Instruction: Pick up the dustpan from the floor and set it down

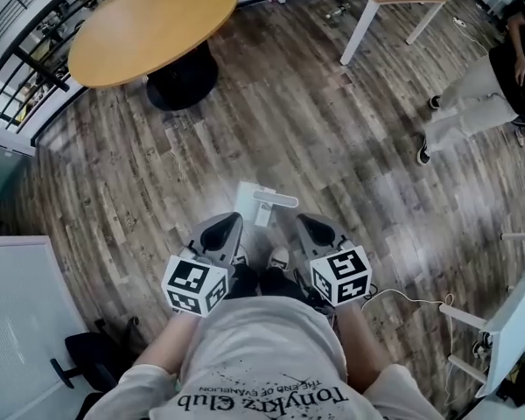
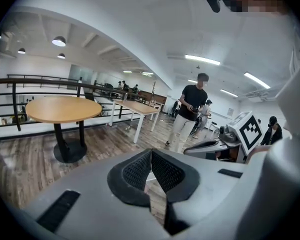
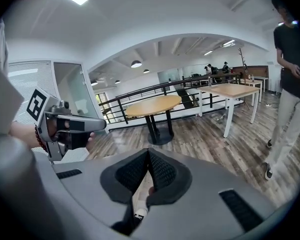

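From my feed, the left gripper and the right gripper sit side by side close to the body, each with its jaws pressed together at the tips and nothing pinched between them. The dustpan, a pale shape I take for it though it is partly washed out, lies on the wooden floor just ahead of the grippers, between their two tips and touching neither.

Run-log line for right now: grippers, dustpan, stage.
left gripper: shut, empty | right gripper: shut, empty | dustpan: white, on wooden floor ahead of both grippers, untouched | stage: pickup not yet done
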A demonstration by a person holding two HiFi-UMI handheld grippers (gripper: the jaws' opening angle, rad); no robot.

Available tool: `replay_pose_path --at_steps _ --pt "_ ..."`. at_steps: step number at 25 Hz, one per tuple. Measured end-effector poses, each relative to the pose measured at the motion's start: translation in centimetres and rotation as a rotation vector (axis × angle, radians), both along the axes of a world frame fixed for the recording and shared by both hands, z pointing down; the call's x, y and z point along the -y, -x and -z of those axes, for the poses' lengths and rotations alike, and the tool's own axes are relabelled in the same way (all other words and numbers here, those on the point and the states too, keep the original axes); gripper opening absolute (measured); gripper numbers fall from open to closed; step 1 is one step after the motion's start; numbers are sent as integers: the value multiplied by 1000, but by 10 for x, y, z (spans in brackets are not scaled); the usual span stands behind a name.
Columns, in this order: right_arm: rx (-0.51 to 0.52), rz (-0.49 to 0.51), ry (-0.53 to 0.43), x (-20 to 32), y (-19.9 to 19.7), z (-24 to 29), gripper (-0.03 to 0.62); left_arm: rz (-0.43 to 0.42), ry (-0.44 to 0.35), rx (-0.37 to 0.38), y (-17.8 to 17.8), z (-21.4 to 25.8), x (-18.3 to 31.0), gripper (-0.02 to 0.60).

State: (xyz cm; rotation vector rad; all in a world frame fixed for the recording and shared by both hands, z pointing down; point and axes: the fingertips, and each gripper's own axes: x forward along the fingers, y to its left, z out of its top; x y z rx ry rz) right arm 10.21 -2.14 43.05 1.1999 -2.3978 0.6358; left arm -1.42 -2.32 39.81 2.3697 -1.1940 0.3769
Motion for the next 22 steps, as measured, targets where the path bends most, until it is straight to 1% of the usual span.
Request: replay_pose_path --at_steps 6,11,15,16,18,22 --pt "-54 8 -7 13 11 -6 22 -29 0 2 7 -3 19 25" --pt "-78 41 12 21 17 -23 23 -39 28 10 10 -19 25 25" --pt "-108 55 3 34 22 -32 25 -34 57 4 15 -33 30 25" --pt "-117 61 3 36 22 -35 34 -34 64 2 16 -37 31 25" --pt "-134 83 15 40 24 -44 106 -35 74 1 16 -44 32 25" --pt "-194 137 31 46 28 -63 155 -38 91 5 15 -56 39 25"
